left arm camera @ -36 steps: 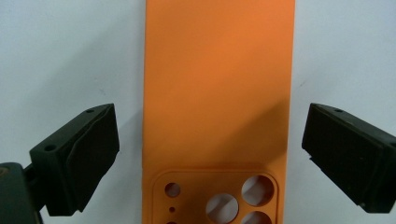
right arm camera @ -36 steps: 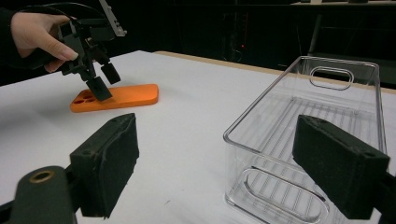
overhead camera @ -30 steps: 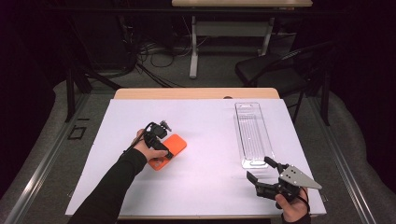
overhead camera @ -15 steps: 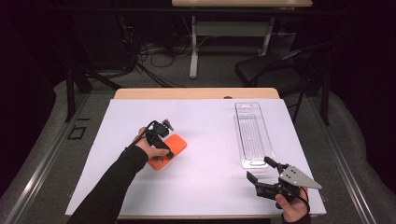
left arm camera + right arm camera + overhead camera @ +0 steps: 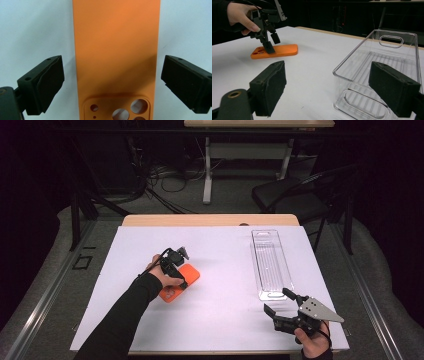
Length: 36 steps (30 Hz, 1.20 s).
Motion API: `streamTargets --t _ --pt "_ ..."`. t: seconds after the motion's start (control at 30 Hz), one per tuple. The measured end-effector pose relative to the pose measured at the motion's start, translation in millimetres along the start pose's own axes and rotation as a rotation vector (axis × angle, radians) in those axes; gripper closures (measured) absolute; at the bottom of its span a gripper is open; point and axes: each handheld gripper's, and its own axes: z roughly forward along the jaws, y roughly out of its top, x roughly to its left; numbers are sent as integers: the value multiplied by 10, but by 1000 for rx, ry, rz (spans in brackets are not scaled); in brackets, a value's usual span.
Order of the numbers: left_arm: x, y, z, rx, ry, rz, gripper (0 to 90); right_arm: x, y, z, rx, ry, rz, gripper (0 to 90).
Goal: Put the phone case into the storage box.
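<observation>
Left claw (image 5: 111, 82) stands released astride the orange phone case (image 5: 116, 50), whose camera cutouts show in its own view.

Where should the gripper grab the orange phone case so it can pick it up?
Across its two long edges, coming straight down from above. The orange phone case lies flat on the white table, back up, so only its thin sides offer a hold. It is narrow enough to fit between the left gripper, whose open jaws already stand either side of it, just above the camera holes.
</observation>
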Motion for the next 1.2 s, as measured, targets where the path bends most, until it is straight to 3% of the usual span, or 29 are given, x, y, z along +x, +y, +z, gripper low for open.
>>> streamTargets --t 0.63,1.2 --pt "-19 19 109 44 4 3 79 -8 -4 -1 0 0 -1 139" --pt "-6 12 87 32 15 6 149 -8 -5 1 0 -1 0 139"
